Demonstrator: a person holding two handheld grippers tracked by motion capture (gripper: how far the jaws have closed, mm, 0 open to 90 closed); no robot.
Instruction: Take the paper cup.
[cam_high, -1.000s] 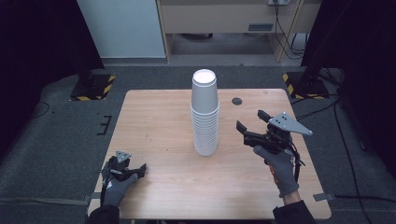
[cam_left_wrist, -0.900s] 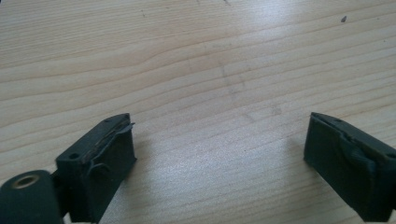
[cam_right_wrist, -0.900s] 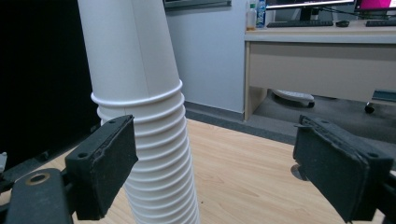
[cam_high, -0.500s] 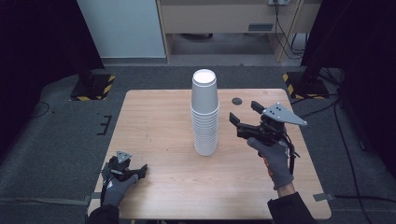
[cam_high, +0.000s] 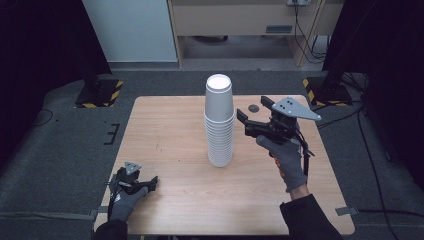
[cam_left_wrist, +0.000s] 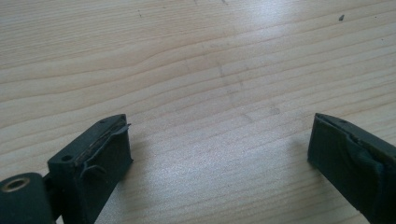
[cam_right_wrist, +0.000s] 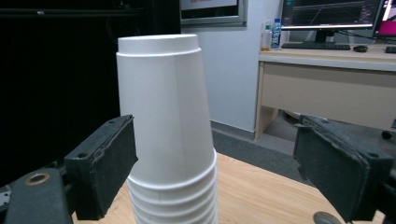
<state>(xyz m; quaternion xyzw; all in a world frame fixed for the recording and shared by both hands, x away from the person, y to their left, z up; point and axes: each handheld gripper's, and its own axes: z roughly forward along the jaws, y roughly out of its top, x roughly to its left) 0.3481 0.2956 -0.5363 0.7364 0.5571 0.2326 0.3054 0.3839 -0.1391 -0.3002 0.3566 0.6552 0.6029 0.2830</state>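
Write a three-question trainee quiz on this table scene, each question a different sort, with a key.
1. True or false: the right gripper is shut on the stack of white cups.
2. The left gripper is: A) low at the wooden table's near left corner, B) above the cups, C) lying on the floor.
3. Fill in: the cups are stacked upside ____.

Key: 1 false, its jaws stand open beside the stack; 2 A; 3 down.

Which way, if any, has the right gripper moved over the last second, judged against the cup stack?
Yes. In the high view the right gripper has moved left towards the stack of white cups and slightly away from the person, jaws open, not touching it.
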